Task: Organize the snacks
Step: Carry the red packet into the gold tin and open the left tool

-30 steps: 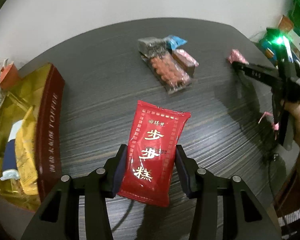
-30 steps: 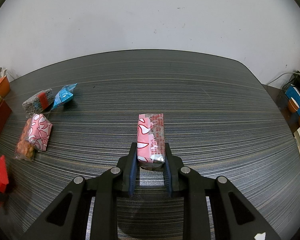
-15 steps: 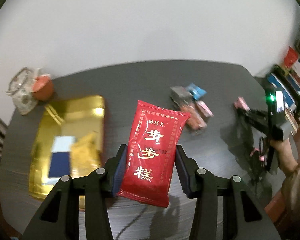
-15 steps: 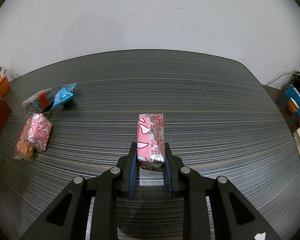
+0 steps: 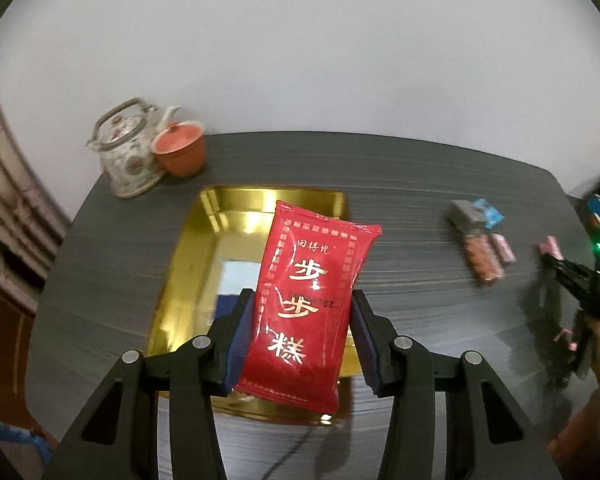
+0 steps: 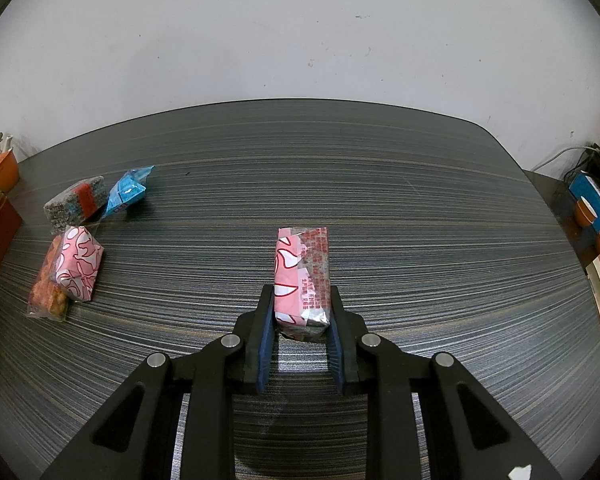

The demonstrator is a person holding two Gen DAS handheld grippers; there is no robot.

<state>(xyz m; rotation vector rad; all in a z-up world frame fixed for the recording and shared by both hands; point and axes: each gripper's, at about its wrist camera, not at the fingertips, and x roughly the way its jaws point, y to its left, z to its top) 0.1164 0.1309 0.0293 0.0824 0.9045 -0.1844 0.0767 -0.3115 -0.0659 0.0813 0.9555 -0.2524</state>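
My left gripper (image 5: 300, 312) is shut on a red snack packet with gold characters (image 5: 308, 300), held in the air above the gold tin box (image 5: 188, 264), which lies open on the dark table. A blue and white packet (image 5: 236, 284) lies inside the box. My right gripper (image 6: 302, 312) is shut on a pink and white wrapped snack (image 6: 302, 276) at the table's middle; the snack's far end rests on the tabletop. The right gripper (image 5: 556, 260) also shows far right in the left wrist view.
A small heap of snacks lies left of the right gripper: a grey bar (image 6: 74, 204), a blue packet (image 6: 128, 192), a pink wrapped piece (image 6: 80, 264) on an orange cracker pack (image 6: 48, 292). A teapot (image 5: 126, 152) and orange lidded cup (image 5: 178, 148) stand behind the box.
The left gripper carried the red packet up and leftward, from beside the box to above it. The right gripper and its pink snack stayed still.
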